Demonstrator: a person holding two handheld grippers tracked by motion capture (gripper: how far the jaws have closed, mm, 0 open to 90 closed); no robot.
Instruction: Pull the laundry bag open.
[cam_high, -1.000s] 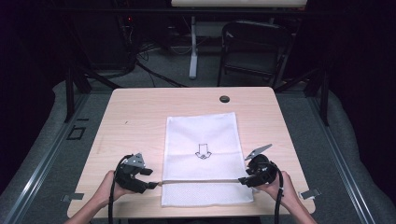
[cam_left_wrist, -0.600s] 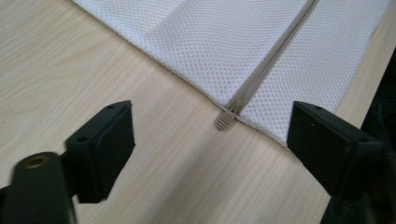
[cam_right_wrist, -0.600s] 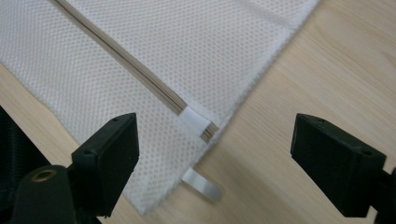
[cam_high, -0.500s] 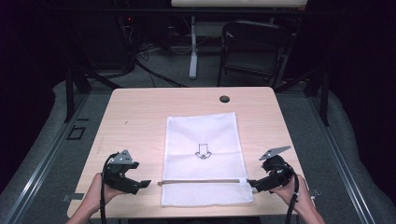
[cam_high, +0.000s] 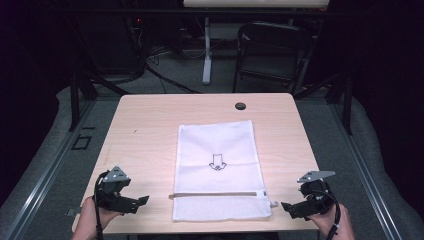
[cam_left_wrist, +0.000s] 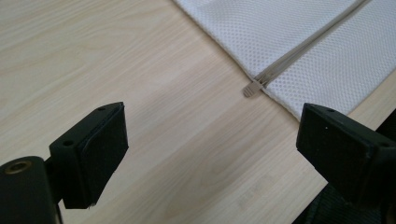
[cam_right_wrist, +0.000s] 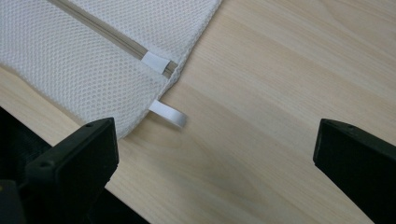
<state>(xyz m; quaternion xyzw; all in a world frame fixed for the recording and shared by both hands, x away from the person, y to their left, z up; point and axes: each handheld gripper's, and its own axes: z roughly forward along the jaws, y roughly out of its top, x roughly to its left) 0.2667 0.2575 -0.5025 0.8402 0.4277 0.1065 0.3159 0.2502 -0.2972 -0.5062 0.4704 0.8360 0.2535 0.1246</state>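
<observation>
So my left hand-held gripper (cam_high: 142, 201) had backed off to the left of the white mesh bag (cam_high: 218, 165), its jaws just opened wide with nothing between them. The bag lay flat mid-surface (cam_high: 150, 125), zipper (cam_high: 215, 194) closed across its near end, well clear of both tools. My right hand-held gripper (cam_high: 286, 206) had done the same on the right, jaws just spread and empty. Looked to me like the zipping was finished and I'd let go.
</observation>
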